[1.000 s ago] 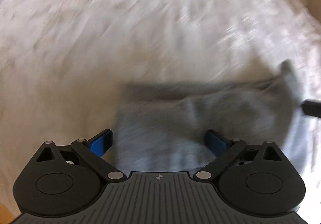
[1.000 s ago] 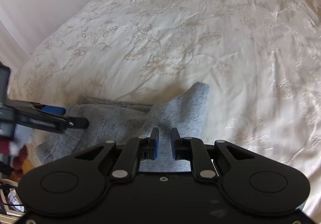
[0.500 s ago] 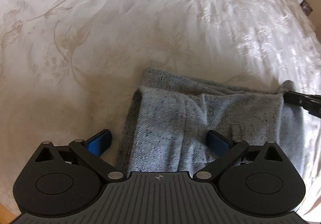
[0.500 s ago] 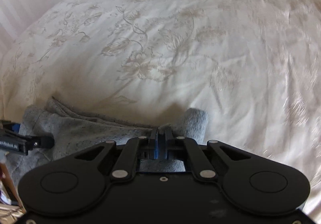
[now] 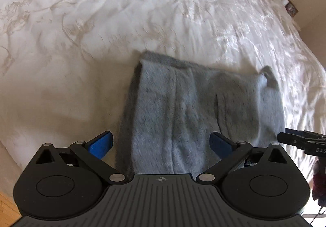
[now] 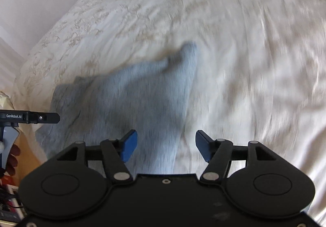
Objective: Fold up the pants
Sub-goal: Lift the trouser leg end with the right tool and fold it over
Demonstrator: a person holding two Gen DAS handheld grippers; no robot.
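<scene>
Since a moment ago the right gripper (image 6: 165,146) has let go of the pants' far corner: its blue pads, pinched together on the cloth then, are now spreading apart, with grey fabric showing below the gap but neither pad pressing on it. Looking from the left, the left gripper (image 5: 161,144) stands wide, one blue pad (image 5: 101,144) over bare bedspread just off the cloth's left edge, the other over the fabric, gripping nothing. Between and beyond them the grey pants (image 5: 203,109) lie folded into a compact stack near the close edge of the cream floral bedspread (image 5: 101,23), layered edges showing along the left side and one small corner (image 5: 268,75) poking up at the far right. At the right border of the left wrist view the other gripper's black finger tip juts in beside the stack. Both views are motion-blurred.
</scene>
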